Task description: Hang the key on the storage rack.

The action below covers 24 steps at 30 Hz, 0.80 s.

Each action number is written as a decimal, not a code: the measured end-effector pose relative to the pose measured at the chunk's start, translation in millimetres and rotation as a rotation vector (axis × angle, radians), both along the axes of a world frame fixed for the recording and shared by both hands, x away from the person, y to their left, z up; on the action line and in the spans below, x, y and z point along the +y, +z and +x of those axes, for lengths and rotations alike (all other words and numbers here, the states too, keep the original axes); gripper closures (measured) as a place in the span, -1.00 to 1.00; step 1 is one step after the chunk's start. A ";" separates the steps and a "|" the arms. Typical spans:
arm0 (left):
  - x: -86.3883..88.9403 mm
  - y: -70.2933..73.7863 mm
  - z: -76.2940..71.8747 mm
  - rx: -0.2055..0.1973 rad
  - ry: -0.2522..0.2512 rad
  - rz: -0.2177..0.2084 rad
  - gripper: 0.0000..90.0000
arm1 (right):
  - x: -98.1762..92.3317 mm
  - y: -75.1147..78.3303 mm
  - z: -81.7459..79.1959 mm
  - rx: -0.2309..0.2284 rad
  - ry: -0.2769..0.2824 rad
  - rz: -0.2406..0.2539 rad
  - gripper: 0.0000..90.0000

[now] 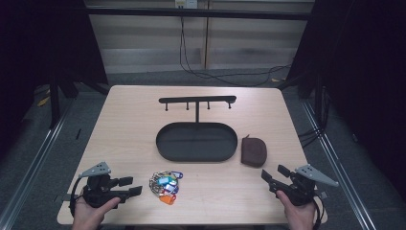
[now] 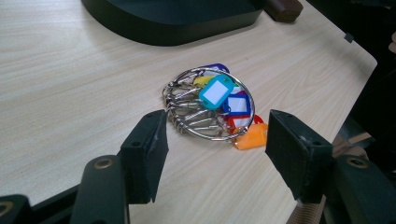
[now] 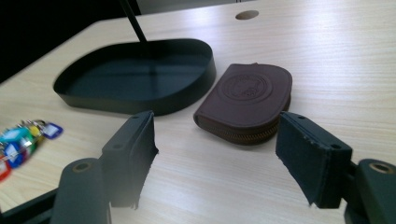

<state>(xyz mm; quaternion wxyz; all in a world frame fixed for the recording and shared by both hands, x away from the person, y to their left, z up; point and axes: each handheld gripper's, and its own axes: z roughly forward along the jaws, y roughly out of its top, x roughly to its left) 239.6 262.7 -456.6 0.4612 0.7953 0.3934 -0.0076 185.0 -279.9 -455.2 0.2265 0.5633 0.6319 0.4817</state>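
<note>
A metal ring of keys with coloured plastic tags (image 1: pixel 165 184) lies on the wooden table near its front edge. My left gripper (image 1: pixel 132 186) rests to the left of it, open, and in the left gripper view the key bunch (image 2: pixel 211 108) lies just beyond the gap of my left gripper (image 2: pixel 217 156). A brown zipped pouch (image 1: pixel 253 151) lies right of the black oval tray (image 1: pixel 165 145). My right gripper (image 1: pixel 275 176) sits open in front of it; the right gripper view has the pouch (image 3: pixel 247 100) just past the empty gap of my right gripper (image 3: pixel 217 161).
The black tray (image 3: pixel 140 100) carries an upright post with a hook bar (image 1: pixel 197 100) across its top. The tray's wall (image 2: pixel 163 35) lies beyond the keys. The keys (image 3: pixel 23 140) lie far left in the right gripper view. The table's front and side edges are close to both hands.
</note>
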 end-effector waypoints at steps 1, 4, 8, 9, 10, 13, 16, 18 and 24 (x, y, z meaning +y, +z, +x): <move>-0.2 0.1 -0.1 0.000 -0.001 -0.004 -0.10 | 0.1 0.2 0.1 -0.001 0.003 0.009 -0.36; -0.9 0.2 -0.2 -0.002 -0.003 -0.009 -0.05 | 1.7 1.4 0.4 0.008 0.011 0.002 -0.36; -2.0 0.1 -1.3 0.008 -0.031 -0.017 0.12 | 4.2 1.7 1.8 0.044 0.024 -0.016 -0.36; -3.1 0.4 -1.7 0.011 -0.042 -0.018 0.22 | 4.8 1.6 2.1 0.052 0.024 -0.022 -0.36; -3.1 0.4 -1.7 0.011 -0.042 -0.018 0.24 | 5.1 1.4 2.4 0.053 0.028 -0.022 -0.36; -5.3 1.8 -2.3 -0.008 -0.068 0.006 0.31 | 5.4 1.4 2.2 0.051 0.025 -0.010 -0.36; -7.3 1.9 -3.1 -0.014 -0.050 0.011 0.30 | 6.2 1.1 2.0 0.055 0.024 -0.014 -0.38; -6.8 1.9 -2.5 0.001 -0.025 -0.005 0.27 | 6.1 0.5 2.2 0.062 0.028 -0.008 -0.39; -7.0 2.9 -1.1 0.009 -0.044 -0.015 0.35 | 6.8 1.5 0.9 0.066 0.036 -0.017 -0.39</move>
